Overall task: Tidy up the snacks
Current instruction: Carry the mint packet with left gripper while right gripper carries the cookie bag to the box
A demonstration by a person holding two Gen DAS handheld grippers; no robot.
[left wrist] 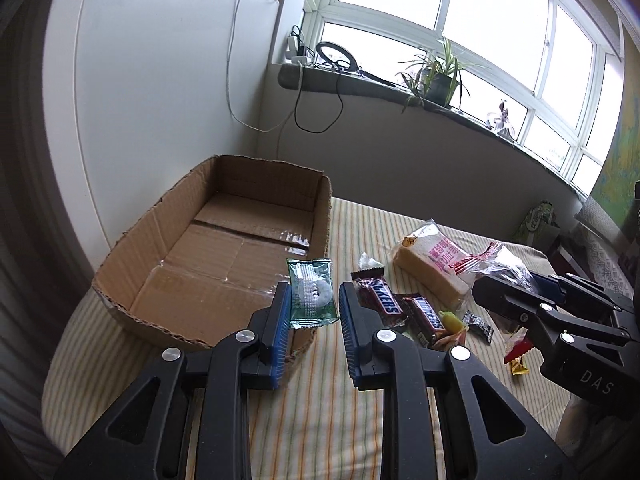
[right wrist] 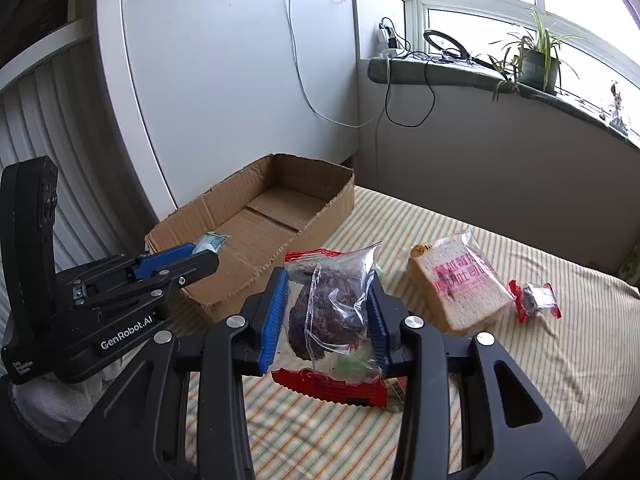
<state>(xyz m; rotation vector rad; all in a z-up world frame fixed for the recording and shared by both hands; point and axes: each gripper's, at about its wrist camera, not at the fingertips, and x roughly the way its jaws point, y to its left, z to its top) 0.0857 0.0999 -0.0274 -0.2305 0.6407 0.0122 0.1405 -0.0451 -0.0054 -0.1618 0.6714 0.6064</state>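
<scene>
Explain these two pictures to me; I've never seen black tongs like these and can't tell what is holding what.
These are two hand-held grippers, each carrying its own camera that looks out along its two blue-padded fingers. No robot arm is involved.

The left camera's picture shows the left gripper with a green sweet packet between its fingers, beside the open cardboard box.

The right camera's picture shows the right gripper clamping a clear bag of dark snacks.

On the striped cloth lie wrapped sliced bread, a small red packet, and, in the left view, two Snickers bars and small sweets.
</scene>
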